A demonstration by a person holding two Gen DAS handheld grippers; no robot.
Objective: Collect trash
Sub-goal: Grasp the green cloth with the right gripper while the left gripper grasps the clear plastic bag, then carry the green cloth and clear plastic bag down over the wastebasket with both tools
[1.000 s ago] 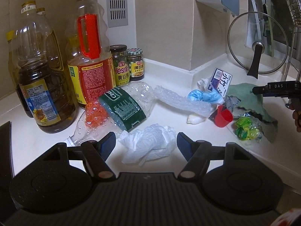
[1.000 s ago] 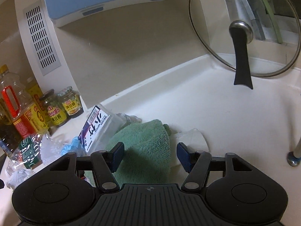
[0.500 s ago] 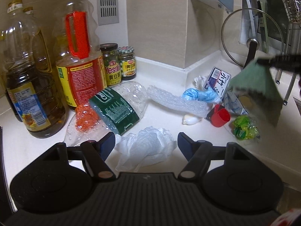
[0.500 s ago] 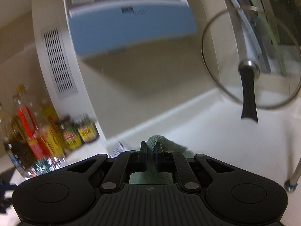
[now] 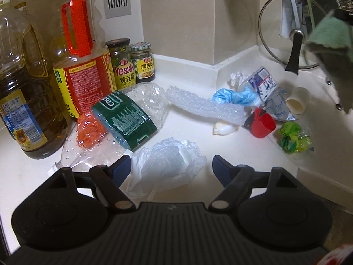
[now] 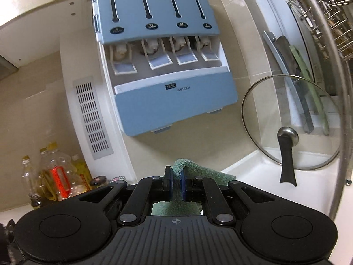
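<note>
My left gripper (image 5: pixel 171 165) hangs low over the near part of the white desk (image 5: pixel 231 148), fingers (image 5: pixel 120 165) wide apart and opening more, nothing pressed btwn them; the crumpled clear plastic bag (image 5: pixel 167 161) lies on the desk right in the gap, not gripped. My right gripper (image 6: pixel 175 184) has its fingers (image 6: pixel 168 183) pinched tight on the green cloth (image 6: pixel 187 172), a tuft sticking up btwn the pads, rest draped over the far side and down under the frame. In the left cam that cloth (image 5: pixel 331 37) shows up at the far right, lifted off the desk w/ its dark underside hanging down. Trash is spread across the desk: squashed clear bottle w/ green label (image 5: pixel 123 119) on its side at left, an orange net scrap (image 5: pixel 89 130) showing at its near end, bubble wrap strip (image 5: pixel 205 106) running right from it, blue wad (image 5: pixel 233 96) beyond that, barcode packet (image 5: pixel 262 84) just right of the wad, red cup (image 5: pixel 263 125) on its side, garlic clove (image 5: pixel 222 129) near the wrap's end, green candy wrappers (image 5: pixel 291 139) at the right edge, small white cup (image 5: pixel 297 100) tipped over further back. Far left stand oil bottles (image 5: pixel 81 50), two sauce jars (image 5: pixel 132 64) beside them by the wall. Glass pot lid (image 6: pixel 289 128) leans in the far right corner, blue wall dispenser (image 6: pixel 167 66) above.
</note>
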